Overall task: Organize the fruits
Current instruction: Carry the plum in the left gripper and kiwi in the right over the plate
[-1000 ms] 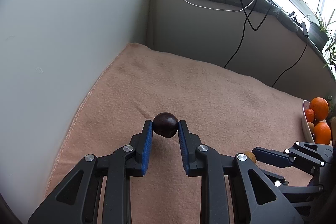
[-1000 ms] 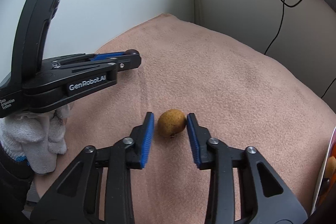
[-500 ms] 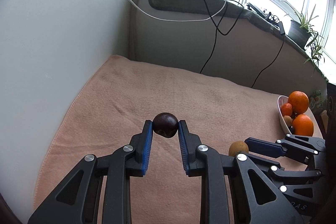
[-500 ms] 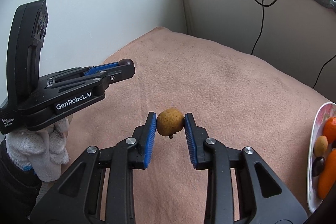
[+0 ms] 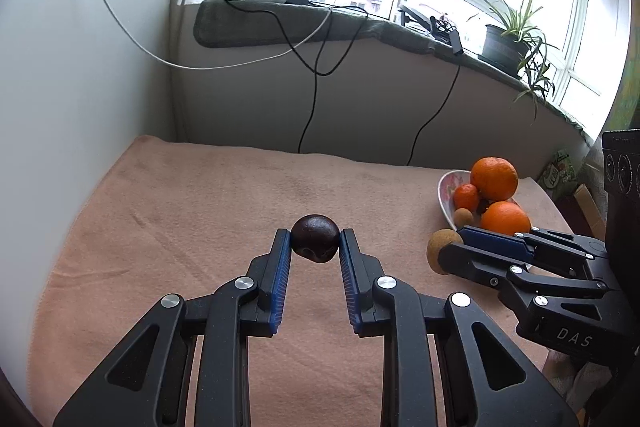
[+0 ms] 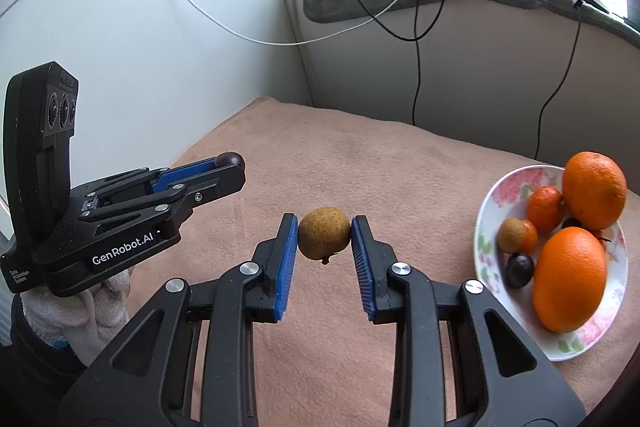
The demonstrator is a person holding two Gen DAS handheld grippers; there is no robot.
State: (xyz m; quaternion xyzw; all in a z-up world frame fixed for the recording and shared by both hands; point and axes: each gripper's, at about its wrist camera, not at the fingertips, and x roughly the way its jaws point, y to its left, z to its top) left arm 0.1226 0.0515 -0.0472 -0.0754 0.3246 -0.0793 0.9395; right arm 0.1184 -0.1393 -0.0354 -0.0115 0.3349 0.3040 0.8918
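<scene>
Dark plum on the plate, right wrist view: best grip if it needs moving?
Take the dark plum across its round middle, from above. It sits low in the plate, wedged beside the large orange and the brown fruit, so side approaches look blocked.

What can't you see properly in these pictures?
- Dark fruit in the left gripper: right view, mostly hidden behind a finger.
- Brown fruit in the right gripper: left view, partly behind a finger.
- Plate: left view, mostly hidden by oranges and the gripper.
- Small dark thing among the oranges: right view, mostly covered.
</scene>
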